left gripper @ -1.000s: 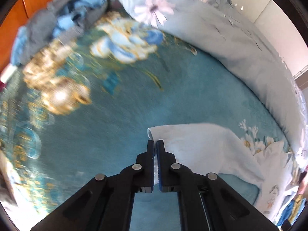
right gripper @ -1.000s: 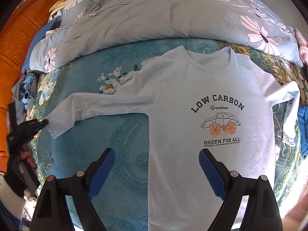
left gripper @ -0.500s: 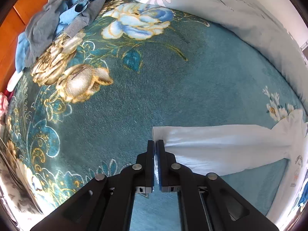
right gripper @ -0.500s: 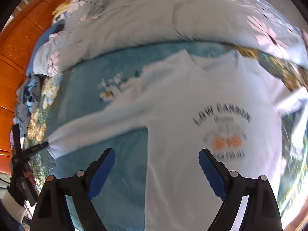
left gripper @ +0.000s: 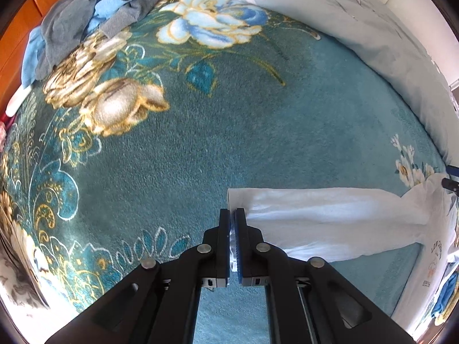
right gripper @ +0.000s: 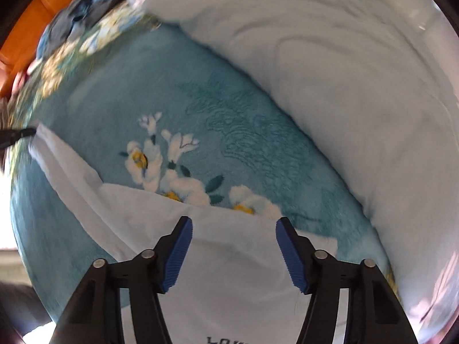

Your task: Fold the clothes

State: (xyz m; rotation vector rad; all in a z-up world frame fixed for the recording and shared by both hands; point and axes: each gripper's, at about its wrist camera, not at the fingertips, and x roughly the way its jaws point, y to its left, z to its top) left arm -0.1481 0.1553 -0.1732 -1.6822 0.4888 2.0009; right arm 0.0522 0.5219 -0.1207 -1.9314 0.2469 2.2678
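Observation:
A white long-sleeved T-shirt (right gripper: 229,272) with dark lettering lies flat on a teal floral blanket (right gripper: 172,86). Its sleeve (left gripper: 330,218) stretches straight out from the body (left gripper: 436,229) across the blanket. My left gripper (left gripper: 232,215) is shut on the sleeve's cuff, with a sliver of white cloth showing between the pads; its tip (right gripper: 17,134) also shows in the right wrist view. My right gripper (right gripper: 233,229) points down over the shirt's shoulder near the sleeve's root. Its jaws are closing, the cloth lies under the gap, and the blue pads (right gripper: 289,255) stand clear of it.
A heap of grey and blue clothes (left gripper: 94,14) lies at the blanket's far left corner, against an orange wooden headboard (left gripper: 17,43). A pale blue flowered duvet (left gripper: 358,28) is bunched along the far side of the blanket.
My right gripper swung over and down to the shirt's shoulder, rolling as it went, and its jaws narrowed. My left gripper sank a little, and the sleeve it holds now lies stretched out.

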